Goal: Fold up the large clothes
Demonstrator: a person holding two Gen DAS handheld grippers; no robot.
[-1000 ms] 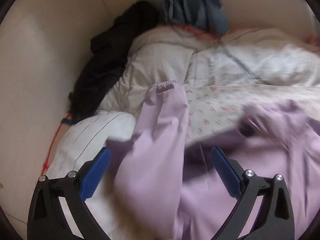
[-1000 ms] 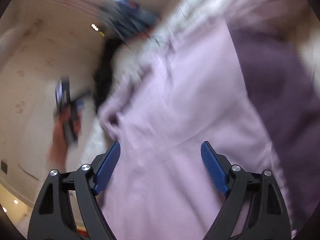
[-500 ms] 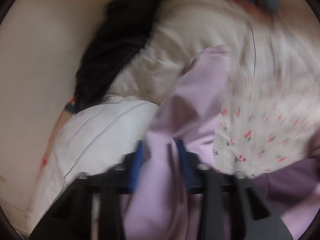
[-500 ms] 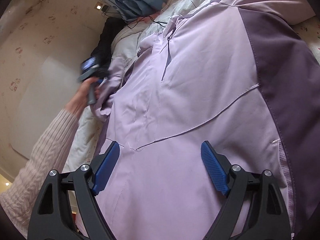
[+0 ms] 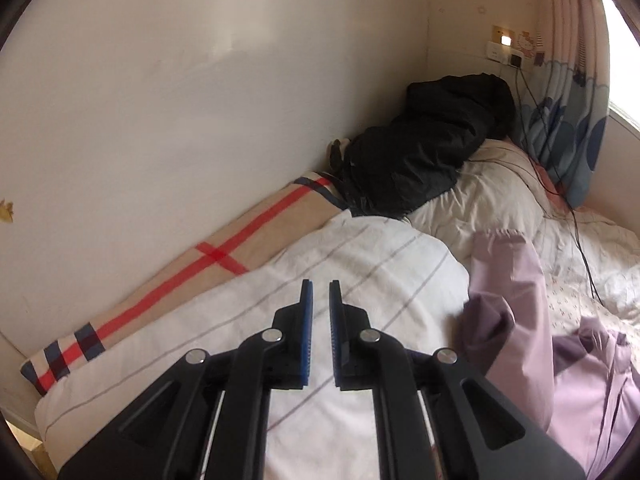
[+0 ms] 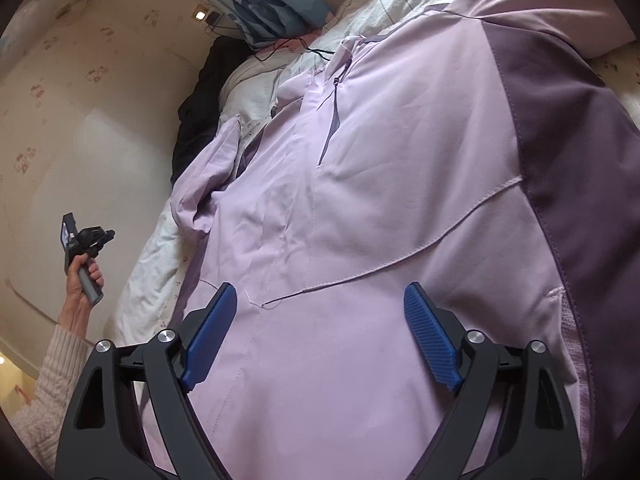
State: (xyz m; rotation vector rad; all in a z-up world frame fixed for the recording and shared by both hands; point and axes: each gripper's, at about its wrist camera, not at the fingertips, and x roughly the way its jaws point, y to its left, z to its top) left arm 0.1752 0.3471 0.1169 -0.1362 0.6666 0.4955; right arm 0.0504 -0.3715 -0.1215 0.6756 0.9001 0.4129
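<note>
Jacket (image 6: pixel 360 200) beneath open right hand-held gripper (image 6: pixel 320 336)

Bed (image 5: pixel 256 232) against the wall, covered in bedding and clothes.
On it lie a white striped quilt (image 5: pixel 360 280), a lilac jacket (image 6: pixel 360 200) spread flat, a black garment (image 5: pixel 432 152) heaped by the wall, and a thin black cable (image 5: pixel 580 248).

Soft daylight, sharp frames, fisheye-bent dark edges.

Jacket (image 6: pixel 360 208) on bed (image 5: pixel 360 272), dark garment (image 5: pixel 424 152) behind.
</note>
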